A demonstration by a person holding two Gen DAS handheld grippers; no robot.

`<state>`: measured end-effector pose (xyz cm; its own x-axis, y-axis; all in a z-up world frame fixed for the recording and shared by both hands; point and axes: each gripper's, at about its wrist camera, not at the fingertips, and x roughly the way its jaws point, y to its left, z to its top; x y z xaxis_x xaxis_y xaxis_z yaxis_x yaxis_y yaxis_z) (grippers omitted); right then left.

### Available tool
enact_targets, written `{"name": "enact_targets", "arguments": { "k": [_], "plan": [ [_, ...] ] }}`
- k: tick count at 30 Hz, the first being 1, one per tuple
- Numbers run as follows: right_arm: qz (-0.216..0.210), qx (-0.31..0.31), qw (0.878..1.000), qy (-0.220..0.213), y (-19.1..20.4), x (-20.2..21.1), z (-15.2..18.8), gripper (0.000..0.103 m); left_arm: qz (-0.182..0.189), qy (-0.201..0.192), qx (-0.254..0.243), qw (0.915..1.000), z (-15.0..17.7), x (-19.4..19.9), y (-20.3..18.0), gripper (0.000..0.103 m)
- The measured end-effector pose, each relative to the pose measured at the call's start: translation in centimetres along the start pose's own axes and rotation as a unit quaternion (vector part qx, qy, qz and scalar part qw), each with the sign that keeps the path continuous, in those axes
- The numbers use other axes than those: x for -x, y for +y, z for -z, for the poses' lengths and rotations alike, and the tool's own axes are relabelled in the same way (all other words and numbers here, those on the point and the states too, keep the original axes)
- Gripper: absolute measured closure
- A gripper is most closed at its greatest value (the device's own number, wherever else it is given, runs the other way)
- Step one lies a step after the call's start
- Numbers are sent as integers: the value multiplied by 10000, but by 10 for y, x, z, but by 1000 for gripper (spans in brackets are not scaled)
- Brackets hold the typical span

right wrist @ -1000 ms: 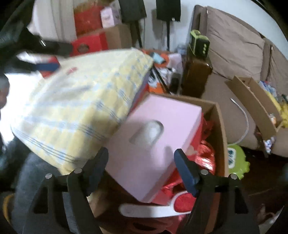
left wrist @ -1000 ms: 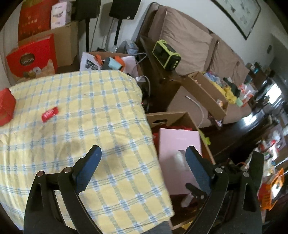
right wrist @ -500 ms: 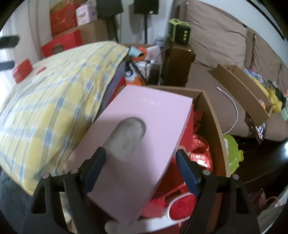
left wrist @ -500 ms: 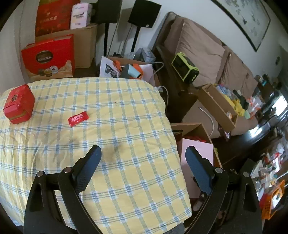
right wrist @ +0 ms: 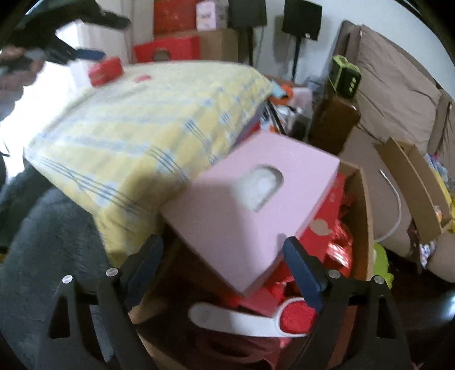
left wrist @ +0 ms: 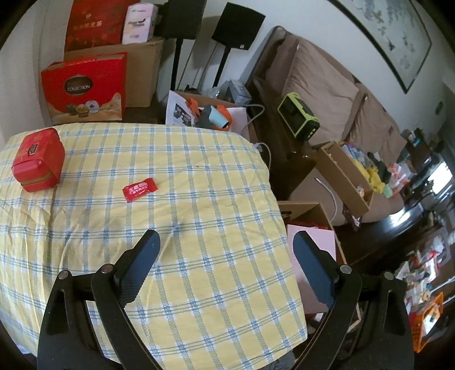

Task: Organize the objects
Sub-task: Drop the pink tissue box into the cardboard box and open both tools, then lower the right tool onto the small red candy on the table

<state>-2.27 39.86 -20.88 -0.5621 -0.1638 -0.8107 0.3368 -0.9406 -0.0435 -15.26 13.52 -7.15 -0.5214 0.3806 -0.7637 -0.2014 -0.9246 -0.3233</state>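
**A:** Left gripper (left wrist: 224,253) hangs over the table, jaws wide apart, nothing between them. Under it, a yellow-and-blue checked cloth (left wrist: 199,176), a bit rumpled.

**B:** And what sits on it?

**A:** A red tin (left wrist: 38,159) near the far left edge, and a small red sachet (left wrist: 140,189) lying flat, well apart from it, toward the middle.

**B:** Over to the right gripper (right wrist: 223,253).

**A:** Its jaws have just been opening and stand wide, pads clear of the pink box (right wrist: 250,205). That box lies tilted in the open cardboard carton (right wrist: 359,216) beside the table, resting on red packets, its near corner between the fingers.

**B:** The room?

**A:** Crowded. A brown sofa (left wrist: 321,94) along the wall, a green device (left wrist: 298,119) on its dark armrest, red gift boxes (left wrist: 85,85) stacked behind the table, two black speakers (left wrist: 237,25) on stands.
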Motion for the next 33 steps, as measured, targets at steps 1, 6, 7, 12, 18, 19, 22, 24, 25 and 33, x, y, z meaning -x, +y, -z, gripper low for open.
{"name": "enact_targets", "arguments": {
  "k": [1,6,7,12,18,19,22,24,25,33],
  "plan": [
    [119,16,9999,90,0,-4,0,15,-12,-19,2,10000,0,1,1,9],
    [578,153,9979,230,2,-18,3,16,-87,-34,49,9999,-3,2,8,9],
    [595,134,9979,199,2,-20,3,16,-91,-39,66,9999,-3,3,9,9],
    [603,-159,9980,28,-6,-22,-1,16,-116,-86,126,9998,-5,8,16,9],
    [614,-547,9965,-120,-16,-26,-8,16,-311,-240,344,9986,-13,21,44,9],
    [622,-583,9963,-144,-18,-26,-8,16,-363,-290,425,9980,-15,25,52,9],
    [589,-644,9960,-194,-18,-27,-10,16,-542,-465,697,9950,-18,39,80,9],
    [585,-635,9960,-241,-17,-24,-10,16,-624,-556,886,9926,-19,47,98,9],
    [616,-637,9957,-275,-16,-22,-11,16,-667,-615,1027,9906,-20,52,110,9],
    [560,-1076,9916,-452,-28,-30,-15,18,-803,-750,1498,9826,-18,66,157,9]
  ]
}}
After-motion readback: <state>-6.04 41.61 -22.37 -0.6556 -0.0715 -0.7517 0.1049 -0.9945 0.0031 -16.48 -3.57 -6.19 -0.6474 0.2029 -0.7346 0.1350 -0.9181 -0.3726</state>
